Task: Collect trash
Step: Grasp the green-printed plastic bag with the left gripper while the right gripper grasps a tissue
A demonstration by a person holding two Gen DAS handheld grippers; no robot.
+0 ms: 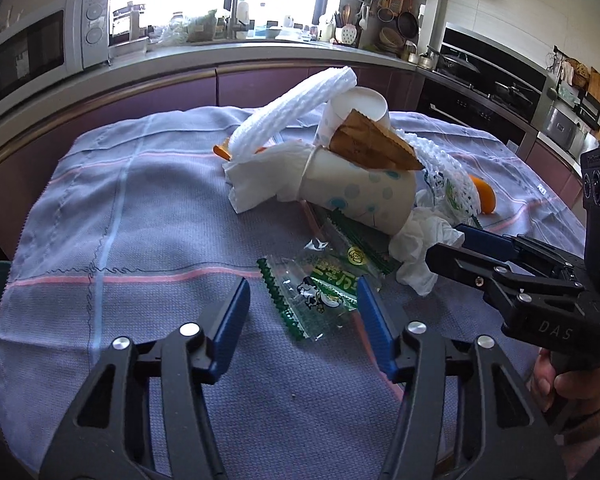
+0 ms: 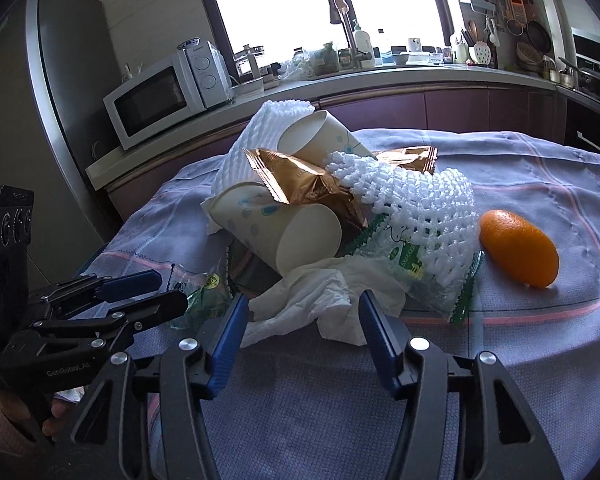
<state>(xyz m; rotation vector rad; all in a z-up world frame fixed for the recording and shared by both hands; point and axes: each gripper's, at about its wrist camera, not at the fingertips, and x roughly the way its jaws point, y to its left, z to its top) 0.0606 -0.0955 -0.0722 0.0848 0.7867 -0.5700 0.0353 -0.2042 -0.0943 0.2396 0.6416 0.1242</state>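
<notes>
- I am facing a heap of trash lying mid-frame in both wrist views, on a lilac cloth (image 1: 148, 216) covering the table.
- In the left wrist view, my left gripper (image 1: 304, 300) is standing about half open, bracketing a clear green-printed wrapper (image 1: 320, 292) at lower centre; its pads are not pressing on it, nothing held.
- I am judging that wrapper light, thin, slick and lying flat; a pinch on a raised edge should beat a flat squeeze.
- In the right wrist view, my right gripper (image 2: 302, 312) is also standing about half open around a crumpled white tissue (image 2: 320, 300) at lower centre; I am seeing no pad contact, so nothing is gripped.
- The tissue looks soft and nearly weightless; any bunched fold should take a grip.
- Above it, two paper cups (image 2: 284, 236) are lying tipped: light, crushable, best taken at the rim.
- A gold foil wrapper (image 2: 308, 184) and white foam netting (image 2: 416, 208) are draping over the cups; lifting one may drag its neighbours.
- An orange (image 2: 520, 248) is sitting right of the heap, apart from it; round, could roll.
- The two grippers are working near each other, so I am watching for them crowding.
- A microwave (image 2: 160, 100) and cluttered counter are standing behind, well apart.
</notes>
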